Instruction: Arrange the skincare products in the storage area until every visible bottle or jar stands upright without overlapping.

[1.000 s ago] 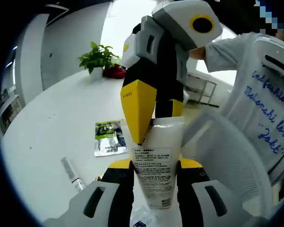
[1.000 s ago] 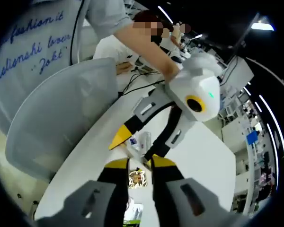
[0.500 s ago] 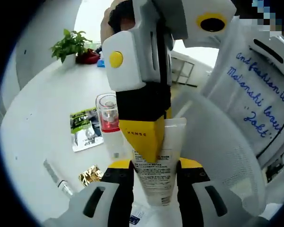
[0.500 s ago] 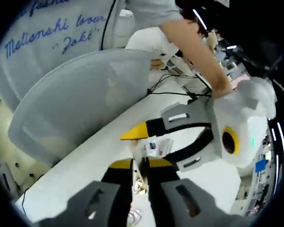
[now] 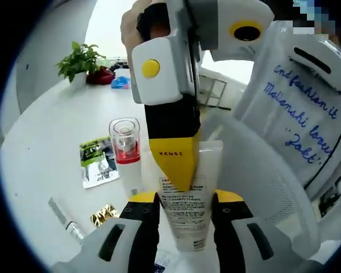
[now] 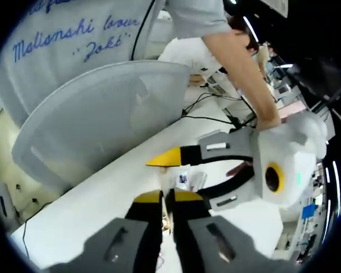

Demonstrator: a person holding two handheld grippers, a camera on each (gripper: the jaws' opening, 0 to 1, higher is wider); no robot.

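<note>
L gripper (image 5: 184, 206) clamped on white tube (image 5: 186, 213), 2 jaws tight vs its sides, tube upright w/ crimped end up, printed label facing camera. R gripper (image 5: 177, 170) in from above in left gripper view, yellow tip down over tube's upper front, touching it. In right gripper view R gripper (image 6: 167, 198) jaws pressed together, just a thin edge of sthg between the tips, prob. the tube's flat end but can't tell for sure. L gripper (image 6: 216, 170) crosses that view from the right, yellow tip pointing left, a small clear packet (image 6: 188, 180) w/ blue label right by it.

On the desk (image 5: 51, 142): pump bottle (image 5: 127, 156) w/ clear cap and red collar standing upright just left of tube, near desk's near edge. Green sachet (image 5: 98, 161) lying flat further left of it. Gold foil packet (image 5: 104, 215) flat beside bottle's base. Slim silver tube (image 5: 64, 217) lying down toward near-left edge. Potted plant (image 5: 79, 58) and red item (image 5: 101, 74) at far edge, blue thing (image 5: 120, 83) next to them.

Mesh chair back (image 5: 267, 187) just off desk's right edge, person in white printed shirt (image 5: 304, 114) behind it. Same chair (image 6: 96, 119) in right gripper view, person's hand (image 6: 268, 120) on L gripper's white housing.
</note>
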